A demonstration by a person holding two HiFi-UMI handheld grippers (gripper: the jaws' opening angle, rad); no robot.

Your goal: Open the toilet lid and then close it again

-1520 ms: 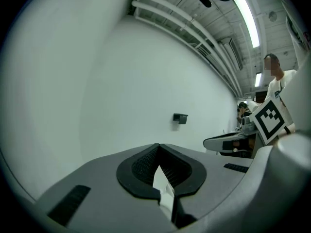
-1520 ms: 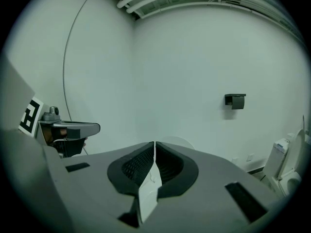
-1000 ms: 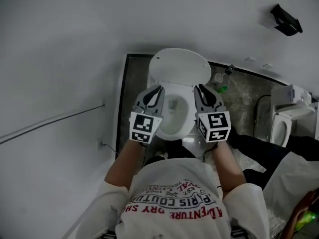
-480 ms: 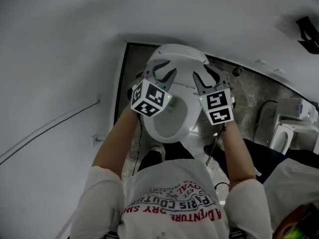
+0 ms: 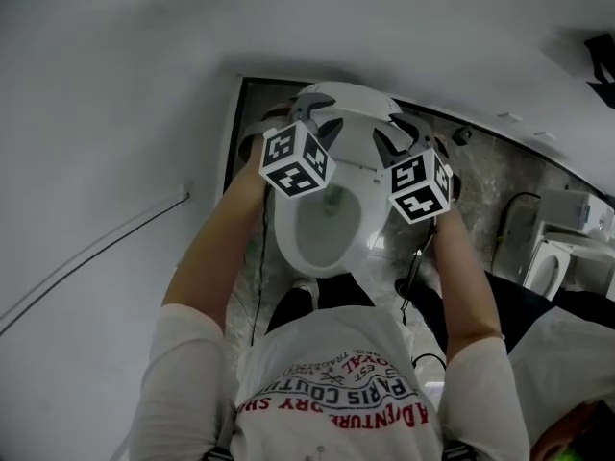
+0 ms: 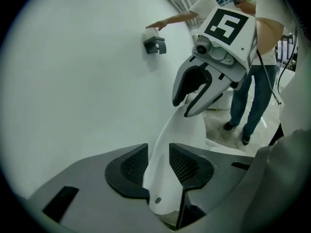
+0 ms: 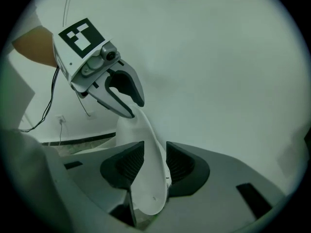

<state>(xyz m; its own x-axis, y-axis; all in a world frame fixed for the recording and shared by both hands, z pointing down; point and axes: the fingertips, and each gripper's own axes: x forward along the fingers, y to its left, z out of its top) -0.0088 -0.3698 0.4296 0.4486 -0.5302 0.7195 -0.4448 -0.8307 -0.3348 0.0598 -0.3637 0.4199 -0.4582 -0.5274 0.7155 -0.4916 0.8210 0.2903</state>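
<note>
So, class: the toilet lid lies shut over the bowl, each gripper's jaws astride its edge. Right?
No: the head view shows the toilet lid raised, the bowl uncovered. The left gripper and right gripper, jaws just opening, do have its edge between them.

Second toilet (image 5: 553,248), bystander in jeans (image 6: 245,101)

Person's wearing a white short-sleeved t-shirt (image 5: 332,382) with red and dark lettering on the chest. The grey left tool (image 5: 312,121) and grey right tool (image 5: 404,134) each have a white cube with black square markers (image 5: 296,158) (one per tool), black ribbed pads (image 6: 132,165), a round camera lens (image 6: 203,45) and a thin black cable (image 7: 51,101).
</note>
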